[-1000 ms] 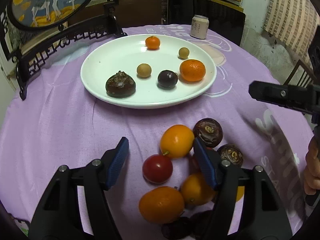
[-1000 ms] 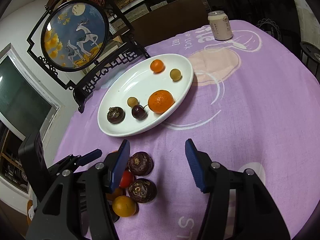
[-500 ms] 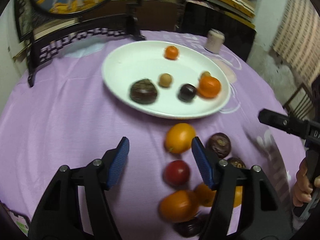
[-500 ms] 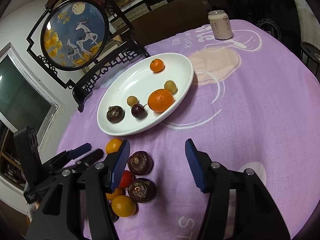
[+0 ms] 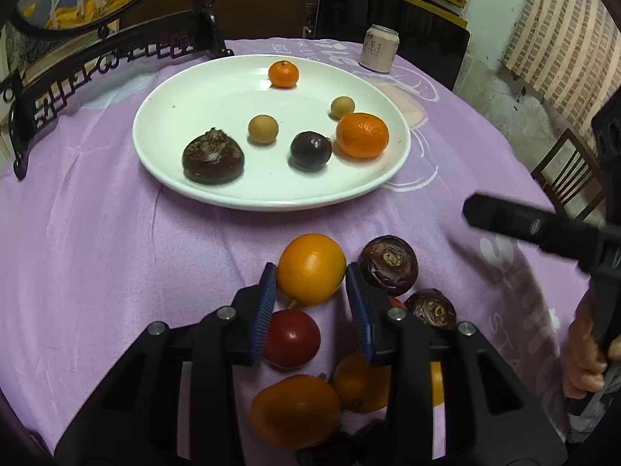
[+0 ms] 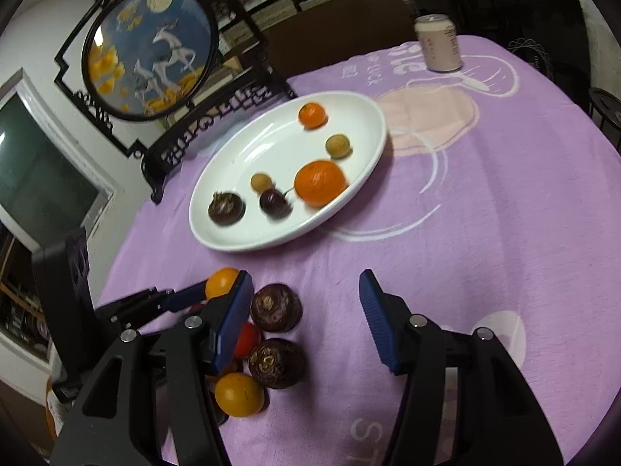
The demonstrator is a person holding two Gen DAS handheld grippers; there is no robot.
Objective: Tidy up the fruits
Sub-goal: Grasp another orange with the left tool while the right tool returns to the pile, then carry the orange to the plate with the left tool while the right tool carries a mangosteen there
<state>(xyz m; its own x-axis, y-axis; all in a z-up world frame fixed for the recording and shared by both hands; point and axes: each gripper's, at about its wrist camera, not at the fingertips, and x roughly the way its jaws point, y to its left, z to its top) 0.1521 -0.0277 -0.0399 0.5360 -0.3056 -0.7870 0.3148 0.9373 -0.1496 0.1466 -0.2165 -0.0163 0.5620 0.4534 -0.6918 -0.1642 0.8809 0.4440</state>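
Here, left wrist view: left gripper (image 5: 310, 291) jaws have just been closing around the yellow-orange fruit (image 5: 311, 269) on the purple cloth (image 5: 97, 252); both blue pads touch its sides, so it is gripped. Red fruit (image 5: 292, 339) lies just beneath, dark water chestnuts (image 5: 388, 265) to the right. White plate (image 5: 174, 116) beyond holds six pieces. Right wrist view: right gripper (image 6: 306, 303) stands open over bare cloth, nothing between the pads; the fruit pile sits beside its left finger.

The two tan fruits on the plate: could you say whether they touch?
Apart: left wrist view shows bare plate between near tan fruit and far tan fruit.
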